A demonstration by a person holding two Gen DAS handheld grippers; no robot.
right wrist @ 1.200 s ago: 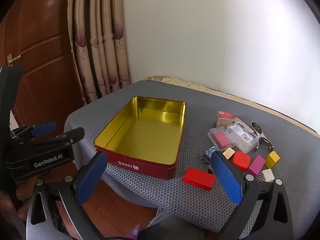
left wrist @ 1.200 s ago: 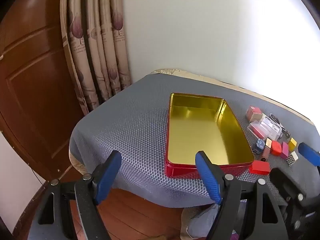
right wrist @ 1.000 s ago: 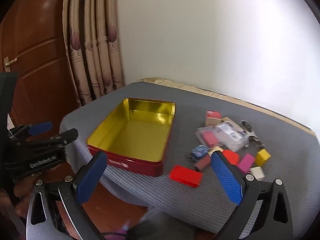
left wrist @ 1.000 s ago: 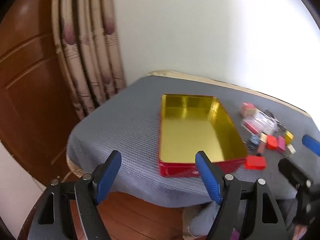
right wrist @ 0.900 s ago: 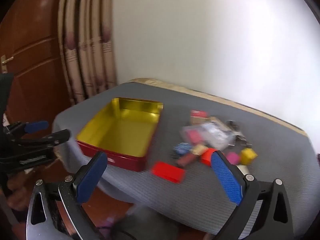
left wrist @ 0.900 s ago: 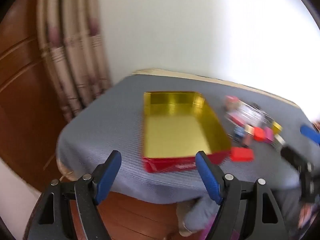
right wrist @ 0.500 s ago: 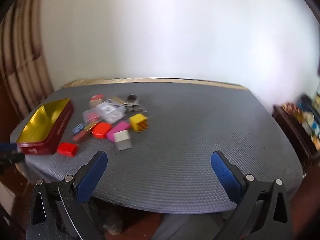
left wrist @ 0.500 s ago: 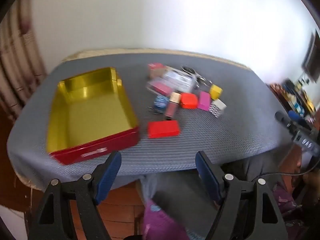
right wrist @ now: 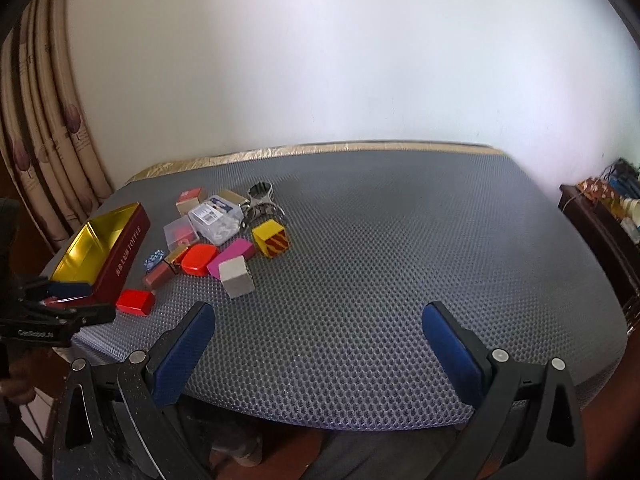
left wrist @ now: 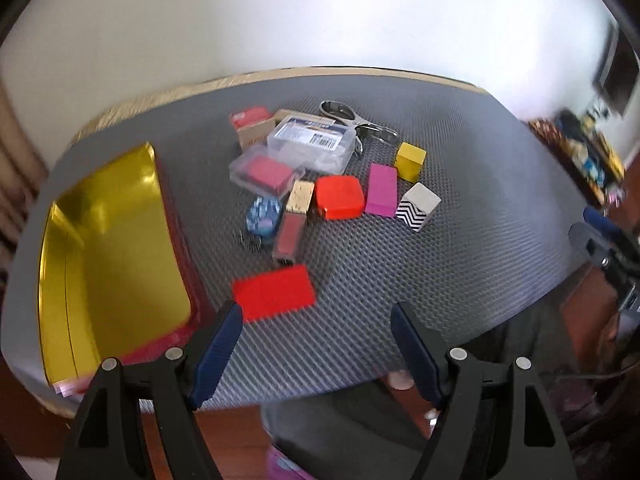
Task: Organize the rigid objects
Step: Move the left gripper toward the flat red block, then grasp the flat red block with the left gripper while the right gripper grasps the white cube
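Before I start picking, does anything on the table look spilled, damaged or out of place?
Nothing looks damaged or spilled. The small items, such as the flat red block and the scissors, lie in a loose jumble on the mat beside the tin, which holds nothing yet.

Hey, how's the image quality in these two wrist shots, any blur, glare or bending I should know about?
Left wrist view: motion smear on the gold tin and the red block, glare on the tin's floor. Right wrist view: sharper, wall washed out bright. Both bow the table edge fisheye-style.

The red tin (right wrist: pixel 127 246) reads "TOFFEE" on its side; other labels are too blurred.
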